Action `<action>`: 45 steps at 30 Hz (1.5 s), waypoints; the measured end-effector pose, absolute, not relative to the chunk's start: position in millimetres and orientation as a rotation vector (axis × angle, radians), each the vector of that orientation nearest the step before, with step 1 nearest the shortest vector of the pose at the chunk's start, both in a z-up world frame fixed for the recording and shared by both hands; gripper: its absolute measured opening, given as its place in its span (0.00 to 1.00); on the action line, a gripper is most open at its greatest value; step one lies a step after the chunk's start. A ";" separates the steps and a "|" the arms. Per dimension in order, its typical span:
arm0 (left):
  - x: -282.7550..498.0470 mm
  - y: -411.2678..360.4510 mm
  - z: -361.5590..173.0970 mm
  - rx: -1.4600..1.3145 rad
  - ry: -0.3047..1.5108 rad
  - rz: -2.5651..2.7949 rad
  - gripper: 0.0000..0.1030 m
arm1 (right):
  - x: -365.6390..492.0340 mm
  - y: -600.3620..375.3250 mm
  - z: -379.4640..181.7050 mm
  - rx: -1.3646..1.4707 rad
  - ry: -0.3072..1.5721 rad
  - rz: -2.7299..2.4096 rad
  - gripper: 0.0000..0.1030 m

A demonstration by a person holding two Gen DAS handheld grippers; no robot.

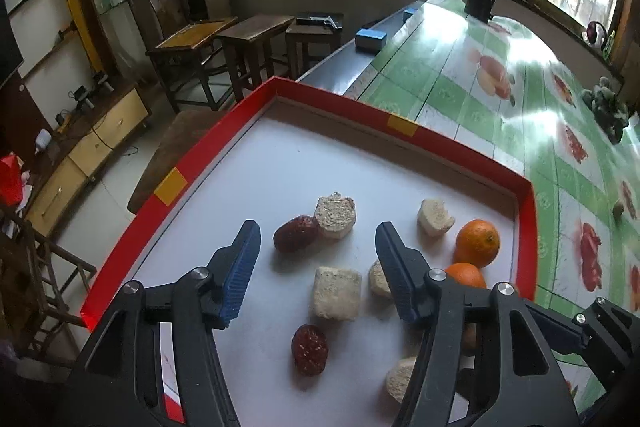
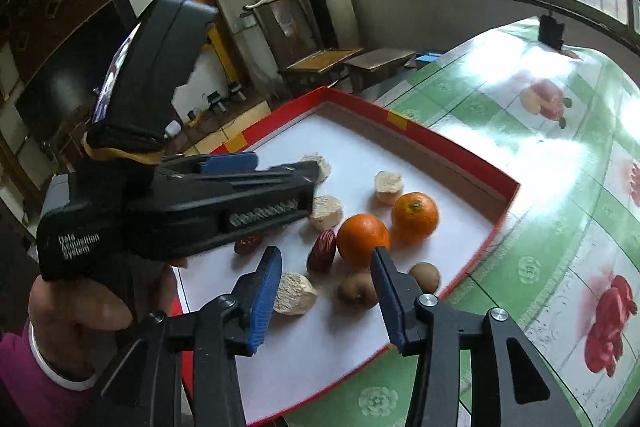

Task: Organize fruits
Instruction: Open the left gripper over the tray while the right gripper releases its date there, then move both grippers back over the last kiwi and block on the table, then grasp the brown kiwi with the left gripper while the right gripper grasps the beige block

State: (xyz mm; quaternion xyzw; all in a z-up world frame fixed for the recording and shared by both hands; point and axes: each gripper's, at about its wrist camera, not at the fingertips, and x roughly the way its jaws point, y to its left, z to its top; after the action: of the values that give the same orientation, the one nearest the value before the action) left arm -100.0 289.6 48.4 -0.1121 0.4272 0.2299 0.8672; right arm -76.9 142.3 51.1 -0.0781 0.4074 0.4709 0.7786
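Note:
A red-rimmed white tray [image 1: 400,126] [image 2: 448,147] holds two oranges [image 1: 478,243] [image 2: 362,239], dark red dates [image 1: 295,233] [image 2: 322,251], several pale crumbly chunks [image 1: 337,293] [image 2: 294,294] and two brown kiwis [image 2: 357,289]. My left gripper [image 1: 318,233] is open and empty above the tray, over a date and a chunk. It also shows in the right wrist view [image 2: 176,211], held by a hand. My right gripper [image 2: 326,257] is open and empty above the near fruits.
The tray sits on a table with a green fruit-print cloth [image 1: 500,87] [image 2: 560,147]. Blue boxes [image 1: 370,39] lie on a grey strip beyond. Wooden chairs and stools [image 1: 224,43] stand to the left. A dark bunch of fruit [image 1: 606,103] lies far right.

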 end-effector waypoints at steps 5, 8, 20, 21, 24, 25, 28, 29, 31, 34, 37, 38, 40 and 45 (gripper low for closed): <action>-101.6 268.4 58.9 -0.198 0.867 0.458 0.58 | -78.1 113.1 59.5 -0.153 0.857 0.979 0.43; -98.2 243.4 69.4 -0.178 0.843 0.407 0.58 | -74.9 88.3 61.0 -0.145 0.843 0.907 0.44; -55.4 120.8 74.2 -0.074 0.881 0.126 0.58 | -32.4 -49.9 48.5 -0.094 0.865 0.587 0.44; -50.7 111.6 74.3 -0.066 0.887 0.103 0.58 | -28.1 -61.0 48.5 -0.092 0.863 0.563 0.44; -37.5 83.3 73.5 -0.034 0.898 0.058 0.58 | -6.8 -98.6 45.2 -0.107 0.859 0.464 0.44; -34.0 76.8 73.0 -0.035 0.903 0.043 0.58 | 1.4 -106.6 44.4 -0.117 0.858 0.437 0.44; -22.5 63.8 70.1 -0.042 0.921 0.014 0.58 | 35.2 -136.8 38.9 -0.147 0.865 0.364 0.44; -18.4 61.0 68.9 -0.039 0.924 0.014 0.58 | 45.7 -143.2 35.7 -0.149 0.874 0.352 0.44; -9.1 53.5 65.5 -0.029 0.933 0.012 0.58 | 68.6 -153.3 28.0 -0.157 0.902 0.338 0.44; 4.4 45.6 62.2 -0.020 0.946 0.005 0.58 | 92.7 -153.2 22.8 -0.171 0.920 0.360 0.44; 17.6 39.1 59.6 -0.018 0.955 -0.004 0.58 | 107.9 -148.8 21.8 -0.212 0.892 0.373 0.44; 22.6 35.9 58.9 -0.017 0.958 -0.008 0.58 | 112.8 -146.6 21.1 -0.211 0.894 0.389 0.44; 31.7 29.2 57.9 -0.013 0.960 -0.019 0.58 | 120.0 -144.2 20.1 -0.211 0.889 0.407 0.37; 55.9 11.6 52.8 -0.005 0.980 -0.076 0.58 | 128.6 -141.2 20.8 -0.222 0.912 0.406 0.24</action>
State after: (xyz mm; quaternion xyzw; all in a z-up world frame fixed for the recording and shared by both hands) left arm 55.9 11.6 52.8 -0.0023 0.4704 -0.0364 0.8817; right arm 128.6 -141.2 20.8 -0.1062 0.4364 0.1941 0.8721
